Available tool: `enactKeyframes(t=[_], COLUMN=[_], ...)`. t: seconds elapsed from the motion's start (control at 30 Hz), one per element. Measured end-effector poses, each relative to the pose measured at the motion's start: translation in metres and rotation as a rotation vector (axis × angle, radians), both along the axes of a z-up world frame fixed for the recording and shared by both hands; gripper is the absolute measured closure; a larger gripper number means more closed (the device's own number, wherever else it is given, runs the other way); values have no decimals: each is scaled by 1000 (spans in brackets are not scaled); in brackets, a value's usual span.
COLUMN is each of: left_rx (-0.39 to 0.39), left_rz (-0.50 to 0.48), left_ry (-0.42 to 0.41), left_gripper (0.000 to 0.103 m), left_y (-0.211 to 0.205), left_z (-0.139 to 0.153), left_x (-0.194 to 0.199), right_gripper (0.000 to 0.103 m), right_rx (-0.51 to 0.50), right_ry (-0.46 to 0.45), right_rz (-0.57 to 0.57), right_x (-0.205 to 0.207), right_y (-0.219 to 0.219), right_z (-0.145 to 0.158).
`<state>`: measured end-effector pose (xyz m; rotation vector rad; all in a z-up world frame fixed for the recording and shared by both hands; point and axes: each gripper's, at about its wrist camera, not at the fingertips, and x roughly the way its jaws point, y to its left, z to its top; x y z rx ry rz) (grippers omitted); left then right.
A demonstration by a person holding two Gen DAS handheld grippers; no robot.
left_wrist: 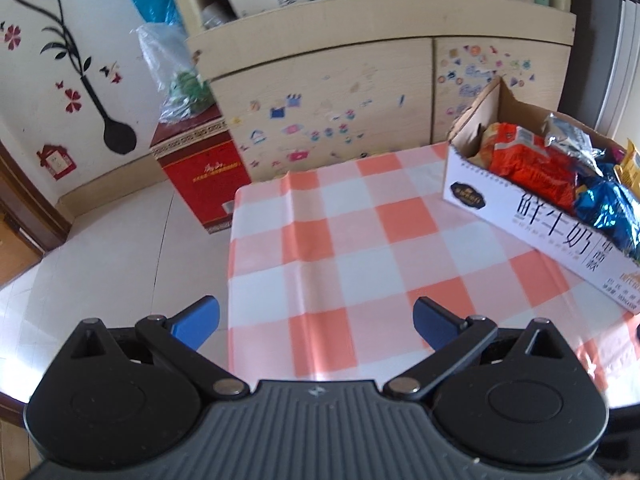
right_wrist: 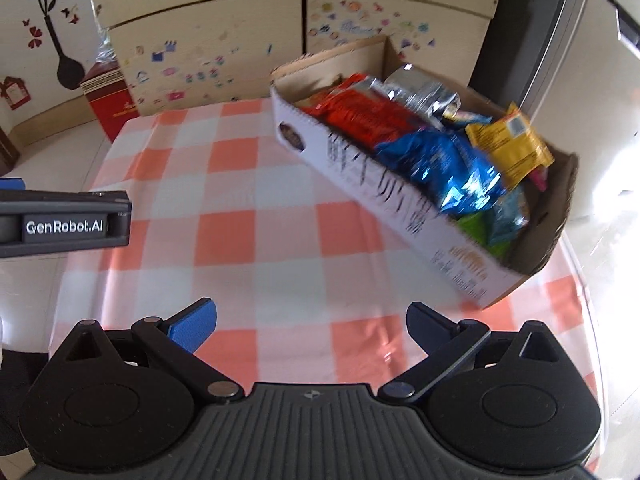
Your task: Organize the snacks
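Note:
A white cardboard box (left_wrist: 516,216) (right_wrist: 372,184) with black lettering stands on the checked tablecloth at the right. It holds several snack packets: an orange one (left_wrist: 528,160) (right_wrist: 360,116), a silver one (left_wrist: 568,140) (right_wrist: 420,88), a blue foil one (left_wrist: 608,208) (right_wrist: 448,168) and a yellow one (right_wrist: 508,144). My left gripper (left_wrist: 316,322) hovers open over the table's left part, with nothing between its fingers. My right gripper (right_wrist: 312,322) is open and empty too, in front of the box. The left gripper's body (right_wrist: 64,220) shows at the left edge of the right wrist view.
The orange-and-white checked tablecloth (left_wrist: 344,248) (right_wrist: 248,216) covers the table. Behind it stands a beige cabinet (left_wrist: 320,92) (right_wrist: 208,44) with stickers. A red box (left_wrist: 200,176) with a plastic bag (left_wrist: 172,76) on top sits on the floor at the left.

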<state>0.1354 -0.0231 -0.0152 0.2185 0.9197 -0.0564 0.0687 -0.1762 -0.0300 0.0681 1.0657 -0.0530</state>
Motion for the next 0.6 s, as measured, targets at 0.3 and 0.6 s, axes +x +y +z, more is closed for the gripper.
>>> enactKeyframes(t=[0.3, 0.6], left_rx=[-18, -40], left_rz=[28, 16], left_ry=[41, 69], left_gripper=[1, 1], left_y=[19, 19], left_z=[-15, -20], left_x=[-14, -18], right_gripper=[0, 0], right_rx=[2, -32], right_ry=[30, -149], right_rz=[84, 86], right_x=[-15, -27], right_y=[29, 25], right_z=[-43, -73])
